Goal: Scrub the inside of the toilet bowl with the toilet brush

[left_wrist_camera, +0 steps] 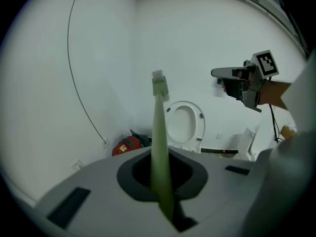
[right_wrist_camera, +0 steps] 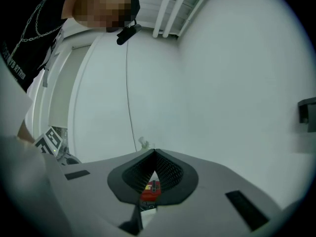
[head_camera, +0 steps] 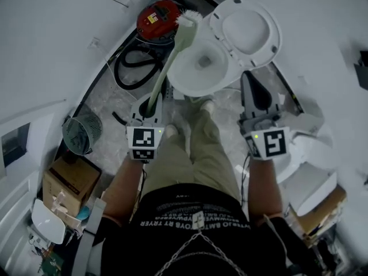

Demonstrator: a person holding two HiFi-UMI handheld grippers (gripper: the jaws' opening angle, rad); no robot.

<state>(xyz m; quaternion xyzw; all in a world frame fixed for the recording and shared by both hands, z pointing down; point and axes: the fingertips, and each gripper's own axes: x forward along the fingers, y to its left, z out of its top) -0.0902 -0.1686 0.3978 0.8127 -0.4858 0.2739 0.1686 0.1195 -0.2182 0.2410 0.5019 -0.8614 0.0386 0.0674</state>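
Observation:
The white toilet bowl [head_camera: 198, 68] stands open with seat and lid [head_camera: 247, 30] raised; in the left gripper view the toilet [left_wrist_camera: 185, 127] is low against the wall. My left gripper [head_camera: 152, 99] [left_wrist_camera: 160, 181] is shut on the pale green handle of the toilet brush [head_camera: 169, 62] [left_wrist_camera: 159, 142]. The white bristle head [head_camera: 187, 19] [left_wrist_camera: 158, 82] is held up in the air by the bowl's left rim, outside the water. My right gripper [head_camera: 253, 85] [right_wrist_camera: 154, 154] hovers right of the bowl, shut and holding nothing; it also shows in the left gripper view [left_wrist_camera: 229, 74].
A red vacuum cleaner [head_camera: 158, 17] with a black hose [head_camera: 135, 68] lies left of the toilet. A wire waste basket [head_camera: 80, 132] and a cardboard box [head_camera: 69, 183] stand at the left. The person's legs and shoes [head_camera: 198, 111] face the bowl. White fixtures [head_camera: 310, 154] crowd the right.

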